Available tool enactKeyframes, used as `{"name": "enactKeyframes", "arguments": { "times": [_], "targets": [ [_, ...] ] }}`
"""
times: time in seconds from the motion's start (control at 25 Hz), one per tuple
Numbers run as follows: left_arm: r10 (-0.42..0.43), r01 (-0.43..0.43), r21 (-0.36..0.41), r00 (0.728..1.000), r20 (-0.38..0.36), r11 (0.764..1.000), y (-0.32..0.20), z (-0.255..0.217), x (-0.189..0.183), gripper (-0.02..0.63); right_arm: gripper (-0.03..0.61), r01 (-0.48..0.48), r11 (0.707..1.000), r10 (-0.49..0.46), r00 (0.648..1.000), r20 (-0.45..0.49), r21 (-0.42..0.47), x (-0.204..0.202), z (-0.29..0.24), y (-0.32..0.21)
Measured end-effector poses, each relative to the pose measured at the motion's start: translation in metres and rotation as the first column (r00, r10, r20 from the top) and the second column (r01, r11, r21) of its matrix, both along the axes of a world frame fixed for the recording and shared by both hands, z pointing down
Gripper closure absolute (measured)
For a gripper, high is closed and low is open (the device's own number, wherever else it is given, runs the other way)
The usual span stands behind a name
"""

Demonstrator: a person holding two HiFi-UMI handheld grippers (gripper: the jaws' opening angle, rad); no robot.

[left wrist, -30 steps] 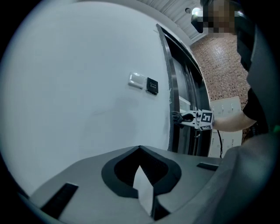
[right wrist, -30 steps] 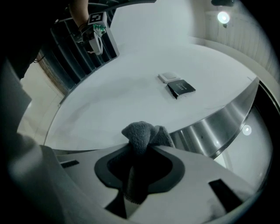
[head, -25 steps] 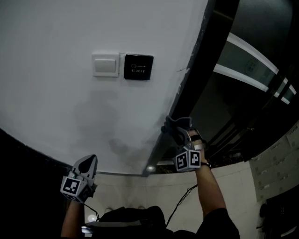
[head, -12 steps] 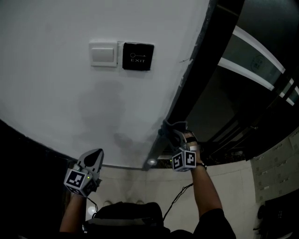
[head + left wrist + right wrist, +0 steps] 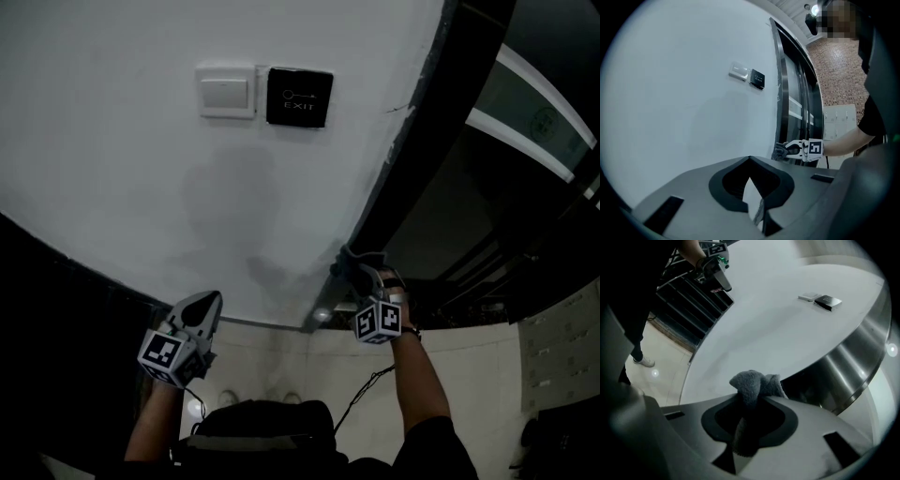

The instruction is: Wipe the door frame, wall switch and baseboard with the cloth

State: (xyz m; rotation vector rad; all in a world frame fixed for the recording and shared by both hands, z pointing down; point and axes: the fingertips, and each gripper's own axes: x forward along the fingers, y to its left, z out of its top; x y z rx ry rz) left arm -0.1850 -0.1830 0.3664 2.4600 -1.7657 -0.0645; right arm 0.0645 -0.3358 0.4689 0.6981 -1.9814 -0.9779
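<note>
Right gripper (image 5: pixel 362 277): clamped tight on the cloth, held low on the right, close above the floor.
Cloth (image 5: pixel 753 386): dark grey, bunched in 1 wad past the jaw tips, with a tail hanging down between the jaws; set at the foot of the door frame, just where frame meets wall.
Door frame (image 5: pixel 405 157): dark in the head view, shiny metal in the right gripper view, running from far right down to the near floor.
Left gripper (image 5: pixel 200 307): jaws drawn together with nothing between them, held low on the left, well apart from the cloth, tips pointed at the wall.
Wall (image 5: pixel 122 178): plain white, filling most of the head view.
Wall switch (image 5: pixel 226 91): white plate, far up the wall, well apart from both grippers.
Exit button (image 5: pixel 299 97): black plate with a key mark, just right of the switch.
Floor (image 5: pixel 281 367): pale, glossy, near edge of the scene, with 1 cable trailing below the right arm.
</note>
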Motion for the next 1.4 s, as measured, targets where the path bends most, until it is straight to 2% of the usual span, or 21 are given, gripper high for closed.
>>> {"name": "enactKeyframes", "arguments": {
  "times": [0.44, 0.64, 0.76, 0.84, 0.92, 1.0, 1.12, 1.24, 1.32, 1.4],
  "targets": [
    [-0.045, 0.045, -0.055, 0.999, -0.003, 0.997, 0.016, 0.018, -0.018, 0.612, 0.492, -0.006, 0.995, 0.005, 1.000, -0.014, -0.095, -0.004, 0.039, -0.002],
    [0.007, -0.009, -0.067, 1.000, -0.023, 0.998, 0.014, 0.022, -0.014, 0.612, 0.492, -0.026, 0.982, 0.017, 0.999, -0.047, -0.188, -0.004, 0.049, 0.006],
    [0.044, -0.046, -0.058, 0.998, -0.037, 0.997, 0.014, 0.019, -0.010, 0.612, 0.492, -0.015, 0.980, 0.021, 0.999, 0.030, -0.197, -0.010, 0.023, 0.023],
    [0.078, -0.080, -0.044, 0.996, -0.039, 0.996, 0.012, 0.015, -0.005, 0.612, 0.492, -0.010, 0.993, 0.019, 0.997, 0.076, -0.120, -0.011, -0.020, 0.032],
    [0.111, -0.112, -0.017, 0.993, -0.034, 0.994, 0.009, 0.009, -0.002, 0.612, 0.492, 0.003, 1.000, -0.005, 0.997, 0.073, 0.024, -0.006, -0.078, 0.034],
    [0.134, -0.134, 0.010, 0.990, -0.037, 0.991, 0.010, 0.002, 0.000, 0.612, 0.492, 0.009, 0.983, -0.024, 0.996, 0.082, 0.182, 0.000, -0.150, 0.042],
    [0.156, -0.155, 0.032, 0.987, -0.045, 0.987, 0.014, -0.004, 0.001, 0.612, 0.492, -0.013, 0.923, -0.041, 0.990, 0.132, 0.385, 0.008, -0.256, 0.060],
    [0.153, -0.148, 0.089, 0.987, -0.055, 0.985, 0.009, -0.020, 0.000, 0.612, 0.492, -0.041, 0.835, -0.035, 0.991, 0.128, 0.548, 0.016, -0.342, 0.065],
    [0.144, -0.135, 0.131, 0.988, -0.062, 0.982, 0.010, -0.030, -0.002, 0.612, 0.492, -0.055, 0.791, -0.015, 0.994, 0.110, 0.609, 0.019, -0.379, 0.064],
    [0.141, -0.131, 0.146, 0.988, -0.061, 0.981, 0.011, -0.037, -0.005, 0.612, 0.492, -0.067, 0.775, 0.003, 0.995, 0.104, 0.628, 0.021, -0.402, 0.057]
  ]
}}
